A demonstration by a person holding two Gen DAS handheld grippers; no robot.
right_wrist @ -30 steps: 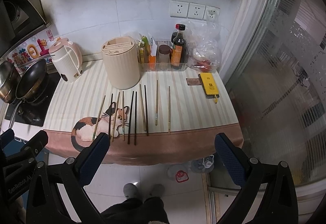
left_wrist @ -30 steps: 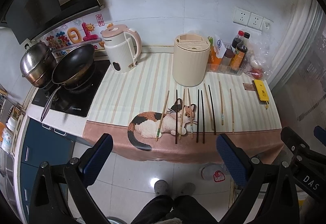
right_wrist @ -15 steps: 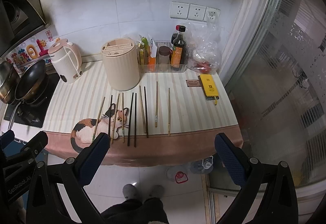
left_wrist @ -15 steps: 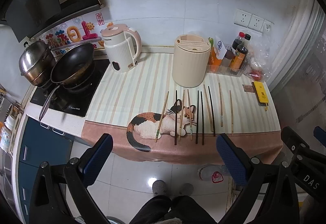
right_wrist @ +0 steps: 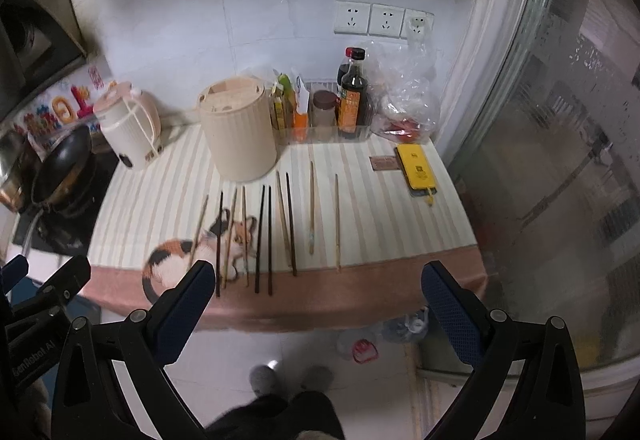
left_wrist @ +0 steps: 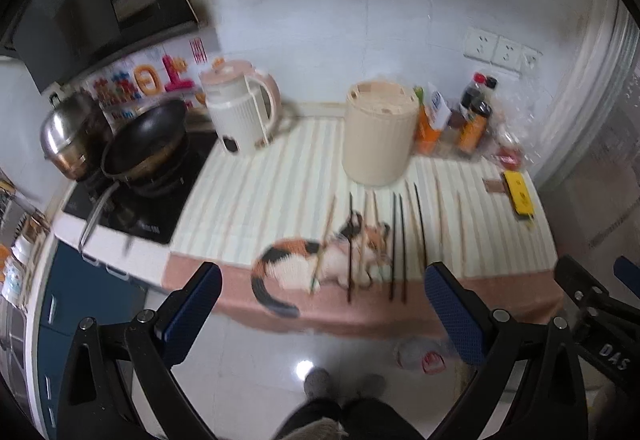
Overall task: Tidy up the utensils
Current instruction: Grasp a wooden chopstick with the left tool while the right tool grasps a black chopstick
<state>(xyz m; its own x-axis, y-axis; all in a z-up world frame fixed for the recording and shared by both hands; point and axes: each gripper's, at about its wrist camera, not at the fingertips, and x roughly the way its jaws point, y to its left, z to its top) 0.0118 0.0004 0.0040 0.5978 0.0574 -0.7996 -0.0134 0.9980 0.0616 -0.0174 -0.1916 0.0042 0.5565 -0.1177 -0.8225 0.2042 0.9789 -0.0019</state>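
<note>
Ten or so chopsticks (right_wrist: 264, 240) lie side by side on the striped surface (right_wrist: 380, 224) ahead of both your claws, none yet picked up, so you stand at the very start: the approach before the first grasp.

Your left claw (left_wrist: 320, 304) hangs over the floor short of the surface edge, its fingers wide apart and empty. Ahead and to its left sit the pot (left_wrist: 70, 136) and the pan (left_wrist: 146, 140) on the stove; ahead, slightly left of centre, the kettle (left_wrist: 240, 112); straight ahead past the chopsticks, the cream utensil holder (left_wrist: 378, 136).

Your right claw (right_wrist: 318, 304) is likewise spread wide and holds nothing. The dark and pale sticks lie just beyond its left finger (right_wrist: 188, 304) and across the gap between the fingers, their near ends over the pink hem of the cloth. The holder (right_wrist: 238, 132) stands further ahead and left, the condiment bottles (right_wrist: 352, 96) ahead, the yellow phone (right_wrist: 416, 170) ahead and right.

Next, I judge, you need to bring one claw down and forward over a single stick or a matched pair, fingers straddling it across its length, and close low against the cloth. The sticks lie close together, so a wide approach may catch a neighbour. Then tip it upright and feed it into a slot on the holder's lid.
</note>
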